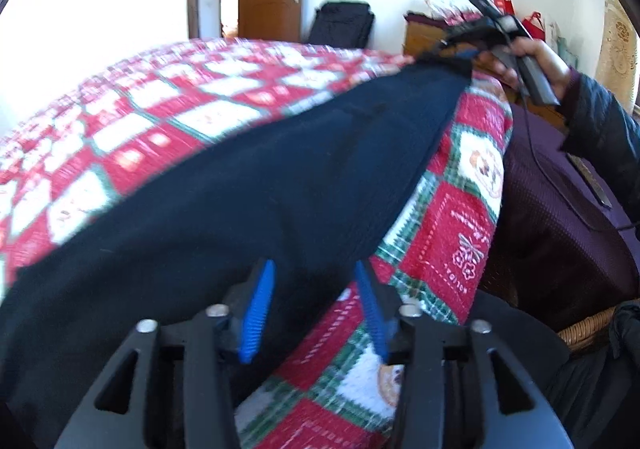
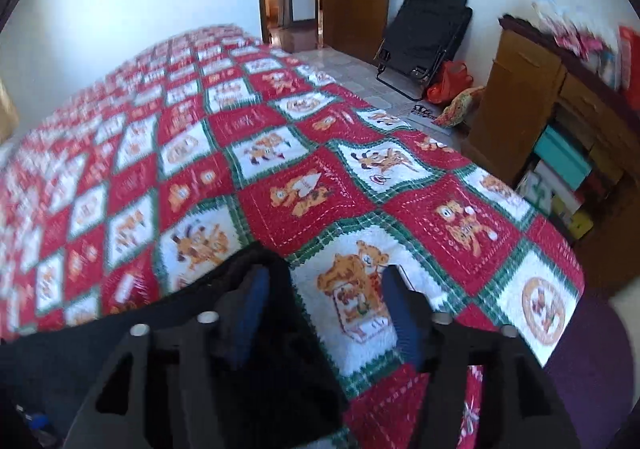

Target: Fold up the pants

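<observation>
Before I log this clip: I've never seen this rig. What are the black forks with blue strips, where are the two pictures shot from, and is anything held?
No robot here: a person holds a two-finger gripper in each hand, with a camera on each looking along its fingers. The blue strips are the finger pads.

The left camera shows the left gripper over dark pants spread on a red patchwork quilt. Its jaws stand apart, with the pants' edge between them, not pinched. Far off, the person's hand holds the right gripper at the pants' other end.

The right camera shows the right gripper, jaws apart. A pants corner lies by its left pad, but nothing is gripped.
</observation>
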A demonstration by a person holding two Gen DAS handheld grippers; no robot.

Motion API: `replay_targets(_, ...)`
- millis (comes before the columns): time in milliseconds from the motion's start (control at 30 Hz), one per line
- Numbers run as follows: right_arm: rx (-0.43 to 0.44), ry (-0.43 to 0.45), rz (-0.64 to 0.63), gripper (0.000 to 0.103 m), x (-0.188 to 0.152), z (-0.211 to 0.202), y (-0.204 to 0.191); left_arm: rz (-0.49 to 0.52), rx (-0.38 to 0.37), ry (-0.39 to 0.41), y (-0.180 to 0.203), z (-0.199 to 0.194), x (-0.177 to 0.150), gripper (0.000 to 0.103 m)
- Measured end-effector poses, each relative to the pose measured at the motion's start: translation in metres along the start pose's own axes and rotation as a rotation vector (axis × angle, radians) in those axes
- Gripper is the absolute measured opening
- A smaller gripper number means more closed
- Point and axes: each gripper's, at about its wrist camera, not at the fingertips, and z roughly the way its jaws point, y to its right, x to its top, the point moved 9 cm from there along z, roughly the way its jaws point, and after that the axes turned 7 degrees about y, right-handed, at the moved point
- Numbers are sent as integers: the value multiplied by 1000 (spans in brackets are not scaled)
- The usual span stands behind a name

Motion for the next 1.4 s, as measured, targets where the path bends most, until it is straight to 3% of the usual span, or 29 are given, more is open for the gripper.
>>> replay_targets(100,54,24,75,63,-4,-19,8,-26,63,61,-20,-26,6,66)
replay_targets(167,76,21,108,63,-8,-25,14,-62,110,90,-42,-44,4,66)
replay_targets(267,123,-12,148,63,-17,-29,19,-122,240,105,-90,-74,-11,66)
replay_targets(367,161,-45,144,63,-26,-32,16,-181,359,96,-133,-100,-34,66)
replay_targets(633,206,-101,93,63,-33,-2,-7,-352,575,63,-222,-149,-96,67)
replay_targets(700,174,-102,51,61,-34,4,-13,-388,586,63,-231,-152,-107,67)
replay_targets(800,147,-101,2,43,-36,5,-21,-398,592,73,-236,-150,-115,71)
replay_targets(1033,173,-101,-10,17,-40,-1,-24,-355,598,84,-229,-140,-114,90)
replay_targets(1233,220,15,-20,15,-20,-46,-56,-352,589,84,-226,-142,-115,91)
replay_targets(1400,276,97,-122,15,-8,-96,-118,-358,581,86,-226,-142,-115,91)
